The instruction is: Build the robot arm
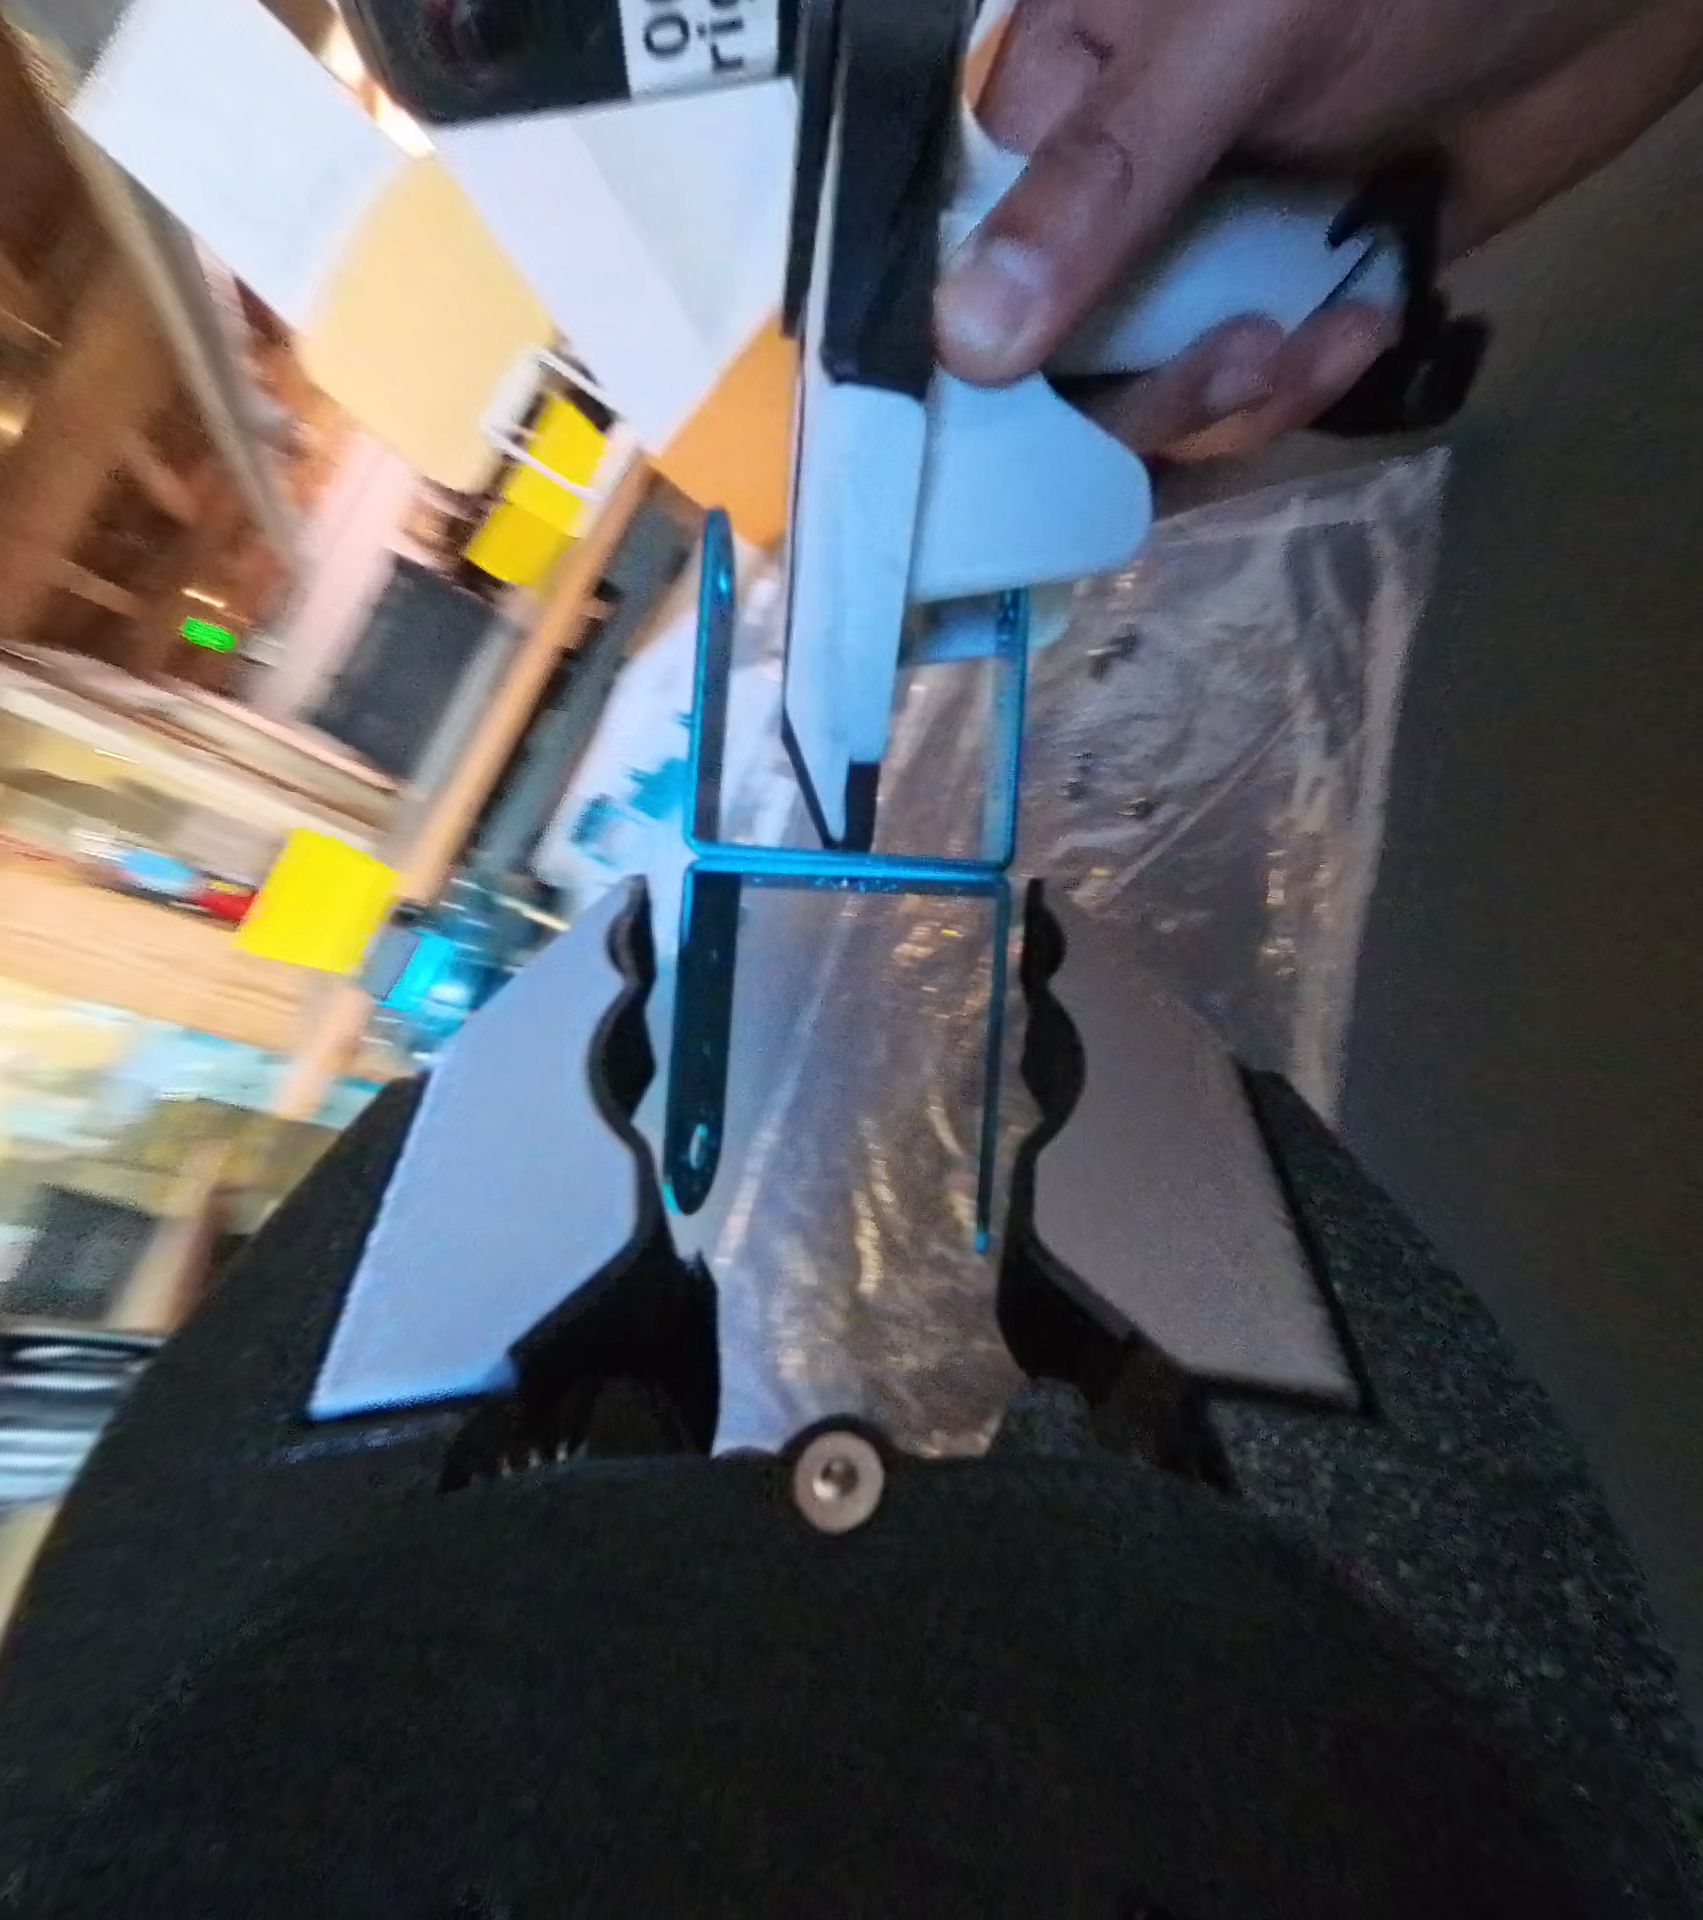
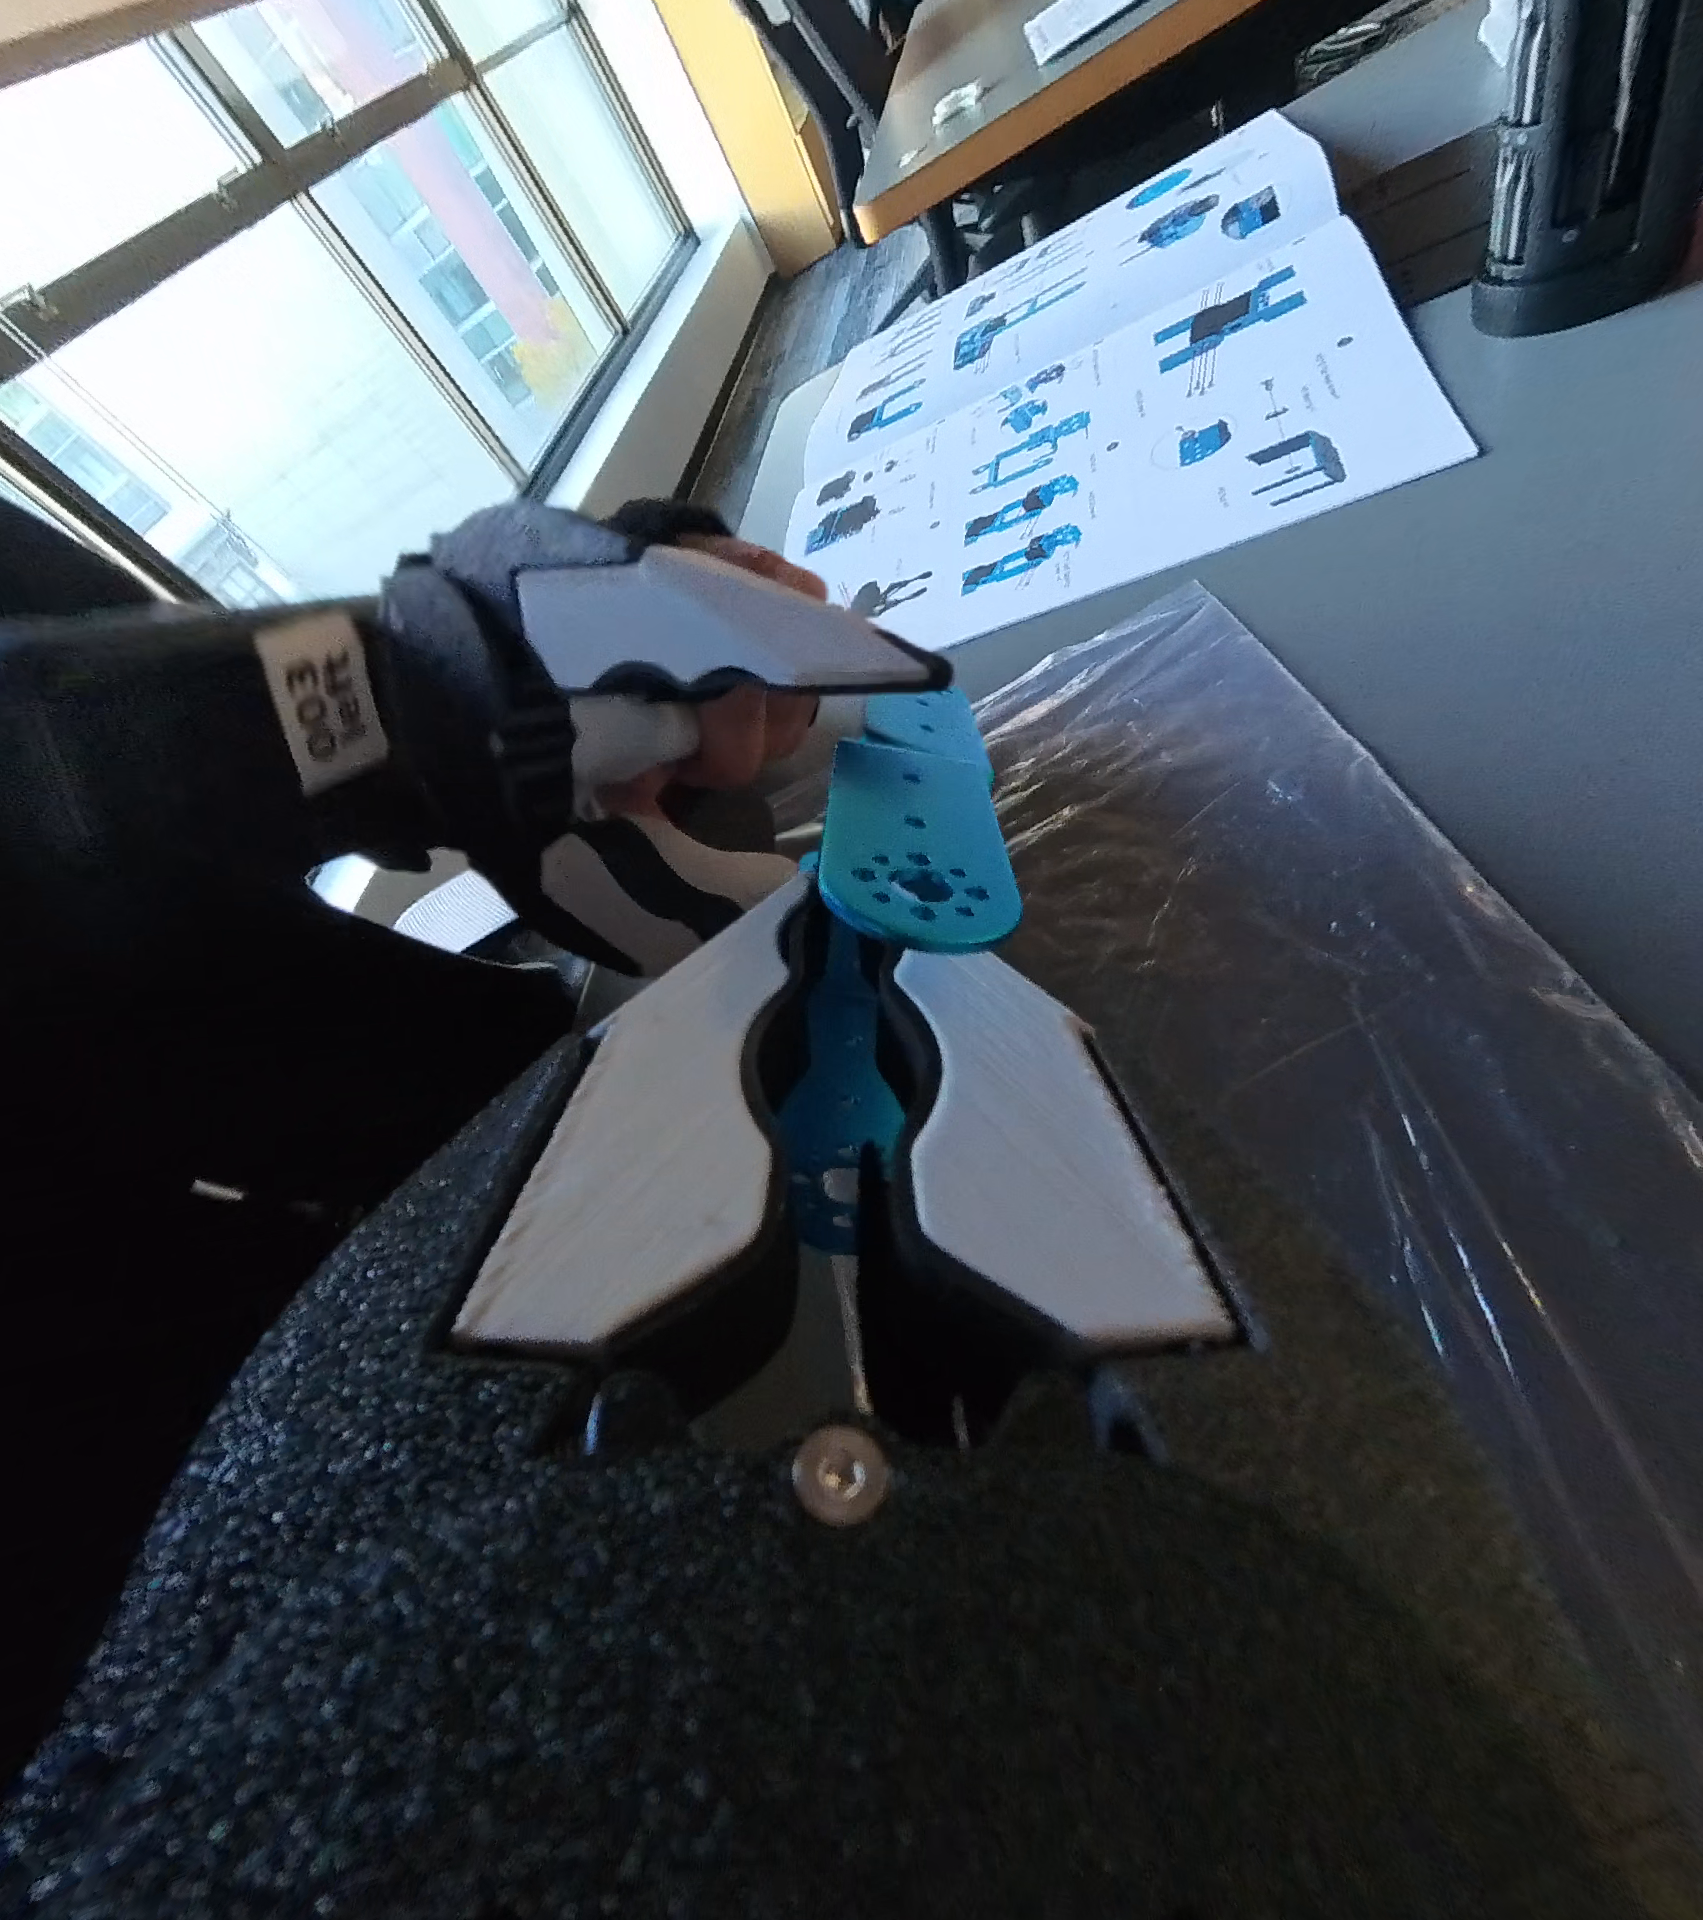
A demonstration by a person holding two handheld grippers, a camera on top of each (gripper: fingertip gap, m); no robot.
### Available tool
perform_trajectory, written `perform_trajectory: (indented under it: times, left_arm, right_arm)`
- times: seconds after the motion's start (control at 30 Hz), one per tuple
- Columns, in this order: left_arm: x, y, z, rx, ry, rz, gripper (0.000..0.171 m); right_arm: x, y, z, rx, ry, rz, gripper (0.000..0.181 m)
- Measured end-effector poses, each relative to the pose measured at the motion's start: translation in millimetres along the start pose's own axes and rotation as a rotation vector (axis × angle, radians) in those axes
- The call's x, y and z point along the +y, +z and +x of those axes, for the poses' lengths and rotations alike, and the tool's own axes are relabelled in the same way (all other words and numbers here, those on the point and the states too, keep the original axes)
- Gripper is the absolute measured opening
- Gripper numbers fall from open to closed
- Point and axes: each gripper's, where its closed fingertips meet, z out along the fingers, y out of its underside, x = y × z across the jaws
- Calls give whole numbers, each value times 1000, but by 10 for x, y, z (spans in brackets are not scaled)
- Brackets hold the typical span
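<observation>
Two blue U-shaped metal brackets meet back to back in mid-air. My left gripper [image 1: 836, 935] is shut across the legs of the nearer bracket [image 1: 696, 1039], one finger outside each leg. My right gripper [image 1: 940, 623] comes in from above, held by a bare hand [image 1: 1190, 156], and grips the right leg of the far bracket [image 1: 717, 675]. In the right wrist view my right gripper [image 2: 852, 940] is shut on a blue bracket leg [image 2: 831, 1091]. A perforated blue plate [image 2: 920, 883] sticks out just past its tips. The left gripper [image 2: 847, 779] holds the other bracket [image 2: 930, 727] beyond.
A clear plastic bag [image 2: 1346, 935] lies on the grey table [image 2: 1553, 540] below the brackets, also in the left wrist view [image 1: 1242, 675]. An open instruction booklet [image 2: 1138, 395] lies farther back. A black cylindrical stand [image 2: 1595, 156] and a wooden desk [image 2: 1034, 104] are behind. The grippers are tip to tip, or close to it.
</observation>
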Motion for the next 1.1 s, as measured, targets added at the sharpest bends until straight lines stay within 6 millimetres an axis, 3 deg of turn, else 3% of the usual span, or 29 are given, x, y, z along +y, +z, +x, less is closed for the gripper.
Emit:
perform_trajectory:
  times: [0.2,0.3,0.37,0.47,0.57,0.7,0.83,0.9,1.1]
  left_arm:
    - [48,-166,53,403,-591,68,82]
    - [112,-241,-139,497,-936,151,84]
    - [148,-310,-193,616,-1181,193,100]
    - [83,-394,-251,752,-1451,298,101]
    - [-92,-387,-170,829,-1503,323,94]
    - [-276,-367,-114,882,-1459,343,62]
    - [-306,-336,-117,901,-1458,357,45]
    - [-285,-315,-149,869,-1461,378,29]
    - [-276,-292,-108,833,-1458,396,27]
  right_arm:
    - [35,0,9,-31,-7,0,4]
    - [6,-21,10,-38,-8,25,4]
    - [-42,-47,-21,-47,-29,51,4]
    - [-144,-96,-98,-61,-66,104,4]
    - [-192,-104,-161,-61,-116,128,4]
    - [-208,-85,-251,-74,-174,136,6]
    - [-142,-21,-275,-84,-186,92,6]
    - [-147,-10,-277,-84,-182,95,6]
    - [-100,36,-276,-114,-112,61,7]
